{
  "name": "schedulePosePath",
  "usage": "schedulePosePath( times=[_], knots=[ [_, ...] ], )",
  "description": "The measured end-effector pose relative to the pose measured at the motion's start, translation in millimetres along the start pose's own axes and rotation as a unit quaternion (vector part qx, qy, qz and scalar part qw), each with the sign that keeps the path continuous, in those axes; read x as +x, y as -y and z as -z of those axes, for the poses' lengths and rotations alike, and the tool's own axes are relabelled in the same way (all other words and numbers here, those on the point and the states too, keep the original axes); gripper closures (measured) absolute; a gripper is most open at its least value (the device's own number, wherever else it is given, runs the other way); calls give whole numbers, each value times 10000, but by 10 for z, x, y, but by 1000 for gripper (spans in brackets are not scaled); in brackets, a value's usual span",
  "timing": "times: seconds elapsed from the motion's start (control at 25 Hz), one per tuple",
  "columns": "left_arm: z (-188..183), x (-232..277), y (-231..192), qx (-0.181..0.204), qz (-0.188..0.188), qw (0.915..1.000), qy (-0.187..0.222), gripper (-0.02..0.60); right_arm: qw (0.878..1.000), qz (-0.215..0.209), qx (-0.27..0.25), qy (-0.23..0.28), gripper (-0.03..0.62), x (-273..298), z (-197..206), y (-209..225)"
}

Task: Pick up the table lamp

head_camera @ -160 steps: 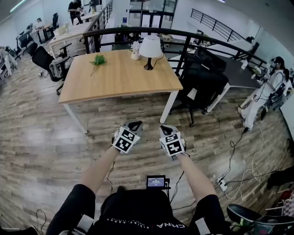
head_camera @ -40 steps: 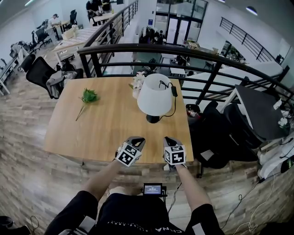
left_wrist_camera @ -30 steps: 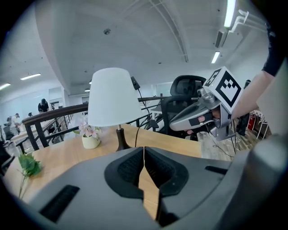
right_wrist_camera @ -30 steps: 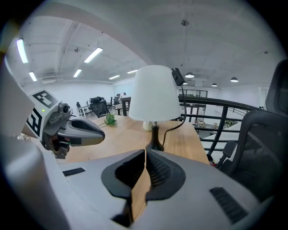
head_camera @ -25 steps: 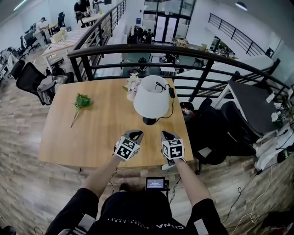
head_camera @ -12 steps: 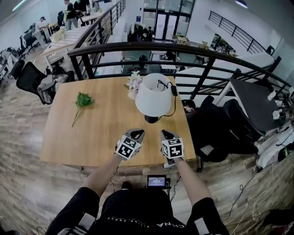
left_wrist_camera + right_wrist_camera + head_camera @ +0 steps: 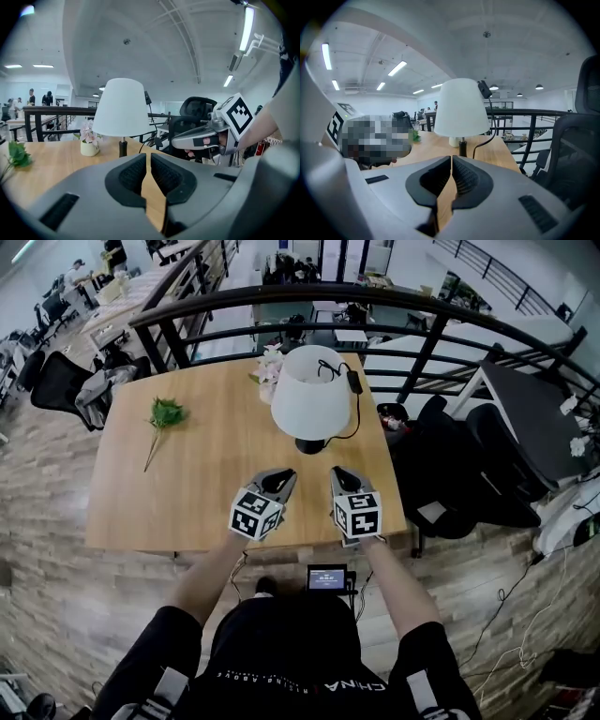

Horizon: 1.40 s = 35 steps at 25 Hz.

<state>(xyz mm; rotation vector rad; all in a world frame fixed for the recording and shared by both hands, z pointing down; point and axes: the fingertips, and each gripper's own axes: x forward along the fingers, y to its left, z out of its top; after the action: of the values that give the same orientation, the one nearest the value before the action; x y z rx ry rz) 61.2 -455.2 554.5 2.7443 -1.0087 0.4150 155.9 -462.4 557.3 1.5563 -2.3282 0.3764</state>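
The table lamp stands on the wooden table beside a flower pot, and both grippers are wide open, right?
No: left gripper and right gripper are shut and empty, as the two gripper views show. The table lamp, wooden table and flower pot are as said.

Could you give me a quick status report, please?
Left tongs and right tongs shut, empty. White-shaded black-stemmed table lamp upright on wooden table, untouched. Nothing blocking.

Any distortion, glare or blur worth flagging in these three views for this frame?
Head view: sharp, evenly lit; fisheye bows the railing. Left gripper view: dark vignetted corners, ceiling light strip glares top right, table lamp crisp. Right gripper view: same vignette, mosaic patch at left, table lamp in focus.
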Motion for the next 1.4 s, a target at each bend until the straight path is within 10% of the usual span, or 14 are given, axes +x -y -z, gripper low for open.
schedulePosePath(
  times=[0.64, 0.72, 1.4],
  knots=[
    [-776, 357, -679, 43, -728, 9969, 285, 347, 9959, -590, 451, 508, 533, 886, 4, 240],
    [-858, 430, -813, 95, -677, 9971, 322, 344, 9953, -624, 448, 583, 450, 1090, -36, 248],
    [-836, 800, -1052, 302, -435, 9950, 848, 345, 9766, -197, -138, 2137, 448, 1997, -548, 437]
  ],
)
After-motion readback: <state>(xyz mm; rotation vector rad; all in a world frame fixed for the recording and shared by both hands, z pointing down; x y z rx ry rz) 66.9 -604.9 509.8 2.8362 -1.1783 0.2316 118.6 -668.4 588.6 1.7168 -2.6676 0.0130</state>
